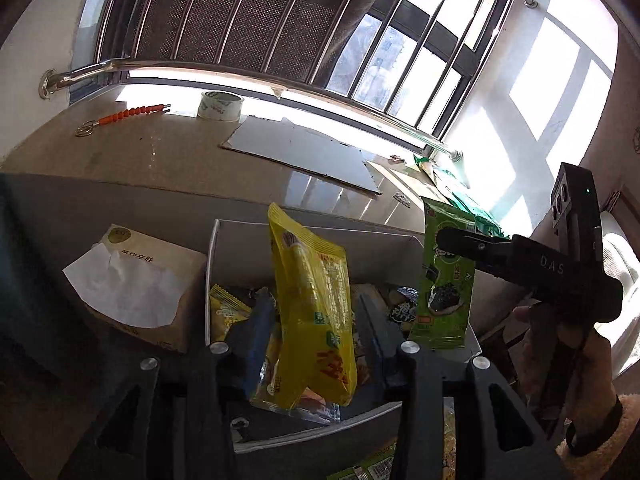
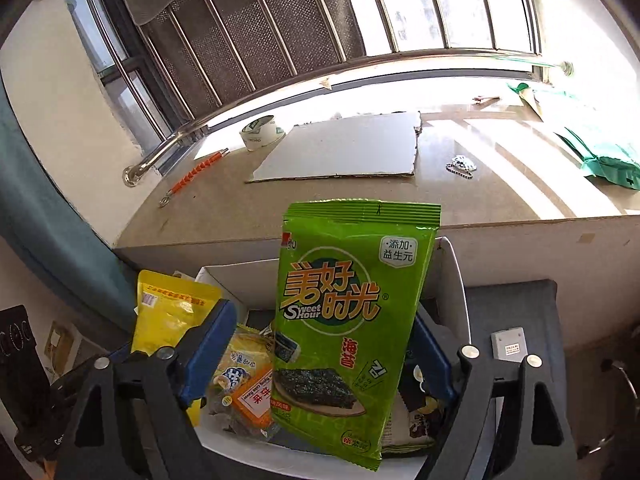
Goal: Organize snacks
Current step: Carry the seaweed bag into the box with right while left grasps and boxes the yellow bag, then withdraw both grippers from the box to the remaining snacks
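My left gripper (image 1: 316, 332) is shut on a yellow snack bag (image 1: 312, 312) and holds it upright over a white box (image 1: 240, 240) with several snack packets inside. My right gripper (image 2: 324, 356) is shut on a green seaweed packet (image 2: 344, 320) above the same box (image 2: 452, 280). In the left wrist view the right gripper (image 1: 452, 240) shows at the right with the green packet (image 1: 444, 280) hanging from it. The yellow bag also shows in the right wrist view (image 2: 168, 312), at the left.
A tissue box (image 1: 136, 284) stands left of the white box. Behind is a stone window ledge (image 1: 160, 152) with a cardboard sheet (image 1: 304, 152), a tape roll (image 1: 220, 106), an orange tool (image 1: 128, 114) and green bags (image 2: 600, 156). A grey chair seat (image 2: 516, 308) is at the right.
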### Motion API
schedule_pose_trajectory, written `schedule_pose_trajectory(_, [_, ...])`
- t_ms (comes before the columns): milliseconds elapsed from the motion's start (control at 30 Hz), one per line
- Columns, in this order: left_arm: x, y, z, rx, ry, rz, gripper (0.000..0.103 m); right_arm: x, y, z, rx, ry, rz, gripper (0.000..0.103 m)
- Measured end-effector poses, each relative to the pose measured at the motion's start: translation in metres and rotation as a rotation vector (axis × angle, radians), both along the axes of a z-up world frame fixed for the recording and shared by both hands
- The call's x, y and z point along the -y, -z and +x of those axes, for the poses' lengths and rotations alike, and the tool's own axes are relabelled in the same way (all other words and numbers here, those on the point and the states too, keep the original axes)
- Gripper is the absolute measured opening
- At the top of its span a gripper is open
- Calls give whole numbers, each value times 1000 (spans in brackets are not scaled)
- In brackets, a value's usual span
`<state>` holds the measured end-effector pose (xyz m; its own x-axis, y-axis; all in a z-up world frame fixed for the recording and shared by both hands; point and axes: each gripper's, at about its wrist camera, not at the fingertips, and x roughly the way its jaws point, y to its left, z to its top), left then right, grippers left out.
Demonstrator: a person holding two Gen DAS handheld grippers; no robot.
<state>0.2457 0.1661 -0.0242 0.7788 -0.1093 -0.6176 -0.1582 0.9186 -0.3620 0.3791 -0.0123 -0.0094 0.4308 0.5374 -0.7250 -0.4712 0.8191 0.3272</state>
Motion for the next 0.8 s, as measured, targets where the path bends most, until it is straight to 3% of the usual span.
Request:
schedule_pose_trajectory(33, [-2,2,-4,-9,-22,1,102,3,0,-1,4,24,5,103])
schedule_pose_trajectory(133, [-9,0,-18,19,-55,-6,103,14,-6,-10,84,87,-13,103])
schedule_pose_trajectory(233, [-11,-6,-26,28,-60,-12,103,20,-7,-14,91,79,-20,103])
schedule_pose_trajectory(400, [0,-25,-42,48,-45,81,103,30,-18,-36,120,60,-14,103])
schedule_pose_trajectory(700, [52,-54,-114,139,65,256,103,78,-42,-136,245,-54,30,103])
schedule_pose_trajectory(800, [72,-55,-143,166,97,275,103,97,-36,-172,263,-78,23,103])
